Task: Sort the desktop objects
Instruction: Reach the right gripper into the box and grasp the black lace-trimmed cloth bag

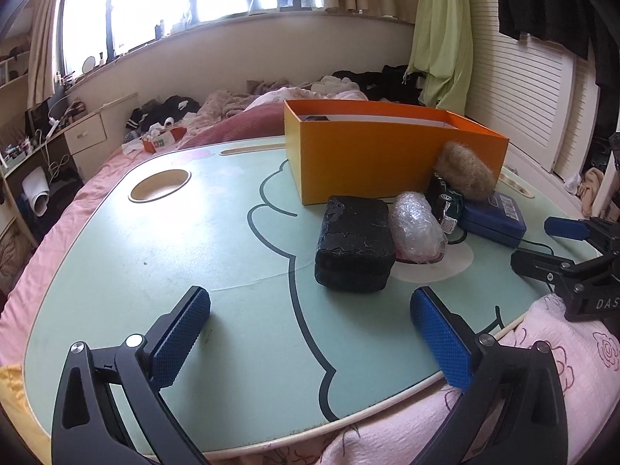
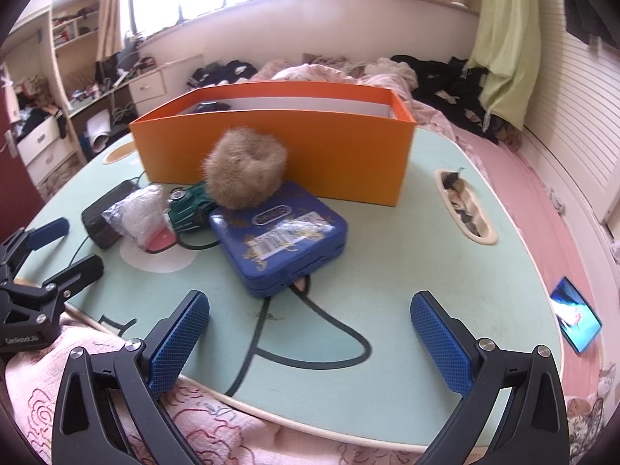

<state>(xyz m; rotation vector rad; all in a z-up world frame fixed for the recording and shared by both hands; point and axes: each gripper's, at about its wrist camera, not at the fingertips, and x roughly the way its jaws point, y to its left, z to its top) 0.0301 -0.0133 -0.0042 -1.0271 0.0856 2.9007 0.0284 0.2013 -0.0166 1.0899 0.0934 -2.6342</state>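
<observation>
Left gripper (image 1: 310,333) jaws wide apart, empty, aimed at black case (image 1: 354,246) on lap table (image 1: 174,252). Straddle its short sides, clamp low, lift clear into orange box (image 1: 387,155). Bubble-wrap bundle (image 1: 416,228) touches the case; don't snag it. Right gripper (image 2: 310,333) spread wide, empty, facing blue tin (image 2: 285,238) with fur ball (image 2: 244,174) on top.

Colour-wise the orange box (image 2: 271,147) is what jumps out, plain orange outside, white inside. It sits on a mint green table (image 1: 155,255) with dark curvy outlines and a pale white patch. In front of the box: a matte black case (image 1: 354,248), a clear bubble-wrap bundle (image 1: 416,228) with a bit of pink-red under it, a dark green toy car (image 2: 190,209), a tan fuzzy ball (image 2: 244,174), and a royal blue tin (image 2: 281,240) with gold print. Gripper pads (image 1: 176,343) are blue with a crosshatch texture. Pink rose-print blanket (image 2: 97,407) underneath.
</observation>
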